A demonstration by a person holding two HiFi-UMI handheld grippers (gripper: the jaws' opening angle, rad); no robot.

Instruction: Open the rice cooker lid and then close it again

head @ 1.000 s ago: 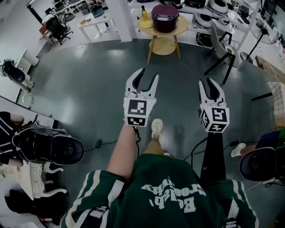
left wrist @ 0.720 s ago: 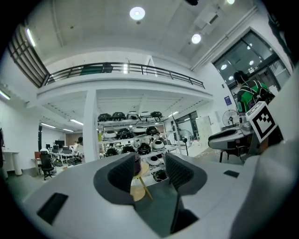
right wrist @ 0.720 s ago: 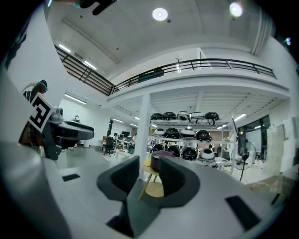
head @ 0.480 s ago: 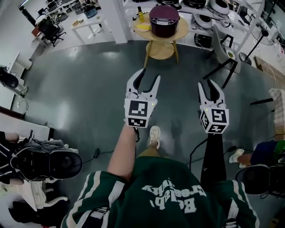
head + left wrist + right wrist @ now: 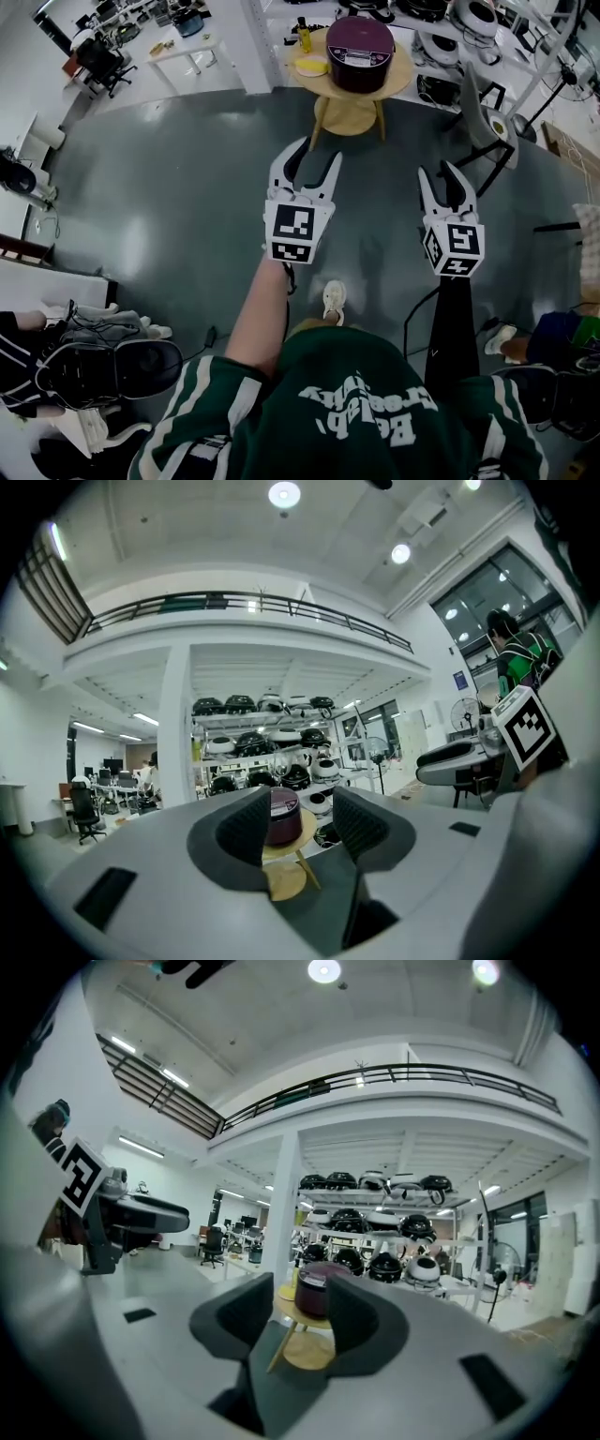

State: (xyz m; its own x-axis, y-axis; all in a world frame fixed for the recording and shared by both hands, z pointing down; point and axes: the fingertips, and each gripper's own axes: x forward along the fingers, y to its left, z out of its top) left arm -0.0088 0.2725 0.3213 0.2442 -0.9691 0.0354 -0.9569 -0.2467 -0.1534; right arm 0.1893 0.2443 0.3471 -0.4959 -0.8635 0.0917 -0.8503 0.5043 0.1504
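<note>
A dark purple rice cooker [image 5: 360, 42] with its lid down stands on a small round wooden table [image 5: 394, 71] at the far end of the grey floor. Both grippers are held level in the air, well short of it. My left gripper [image 5: 317, 155] is open and empty; between its jaws I see the rice cooker [image 5: 284, 816] far off. My right gripper [image 5: 442, 172] holds nothing and its jaws are opening. The right gripper view frames the rice cooker [image 5: 314, 1288] and table [image 5: 284, 1310] between the jaws.
A yellow plate [image 5: 310, 66] and a bottle [image 5: 304, 37] share the table. Shelves of rice cookers [image 5: 267, 742] stand behind it. A grey chair [image 5: 483, 111] is right of the table, a white desk [image 5: 192, 47] far left. Cables and a black device [image 5: 103, 370] lie at lower left.
The person has walked forward, so the table and rice cooker sit nearer and further right in the head view. The right gripper's jaws stand a little wider.
</note>
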